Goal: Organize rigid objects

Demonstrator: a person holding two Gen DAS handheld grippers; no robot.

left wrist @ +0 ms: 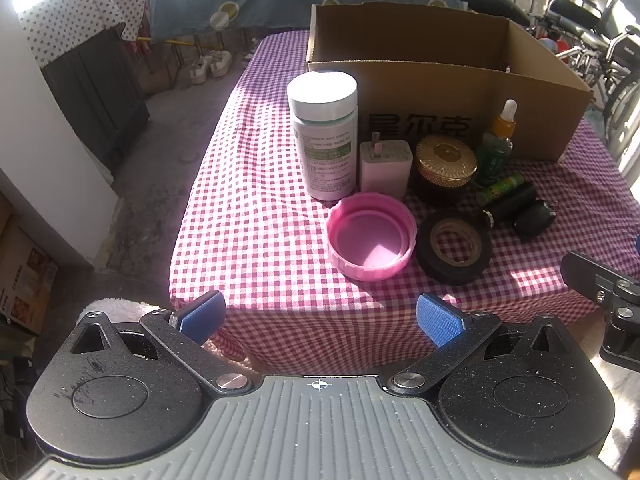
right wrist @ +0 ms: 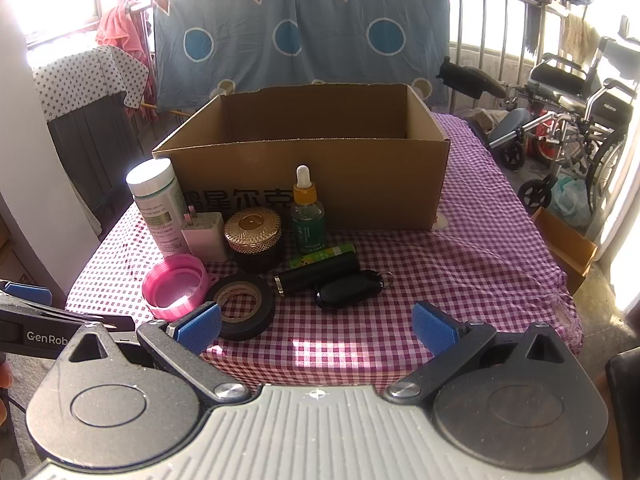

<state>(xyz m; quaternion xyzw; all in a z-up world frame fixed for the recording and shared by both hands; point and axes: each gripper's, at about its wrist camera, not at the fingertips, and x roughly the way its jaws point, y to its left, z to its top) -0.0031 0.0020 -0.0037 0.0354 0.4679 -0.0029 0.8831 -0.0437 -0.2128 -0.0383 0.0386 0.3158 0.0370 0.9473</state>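
On the checked surface (right wrist: 460, 276), in front of the open cardboard box (right wrist: 320, 184), stood and lay a tight cluster: white-capped bottle (left wrist: 323, 132), pink charger (left wrist: 385, 168), gold-lidded jar (left wrist: 445, 168), dropper bottle (right wrist: 307, 216), upturned pink lid (left wrist: 371, 236), black tape roll (left wrist: 454, 246), black tube (right wrist: 318, 272), key fob (right wrist: 344, 291). Grouped near the box, presumably for loading. Held short of the near edge, left gripper (left wrist: 320, 320) and right gripper (right wrist: 316, 326), jaws spread wide, gripping nothing.

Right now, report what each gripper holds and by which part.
Nothing is held. The left gripper and the right gripper are both open, short of the objects.
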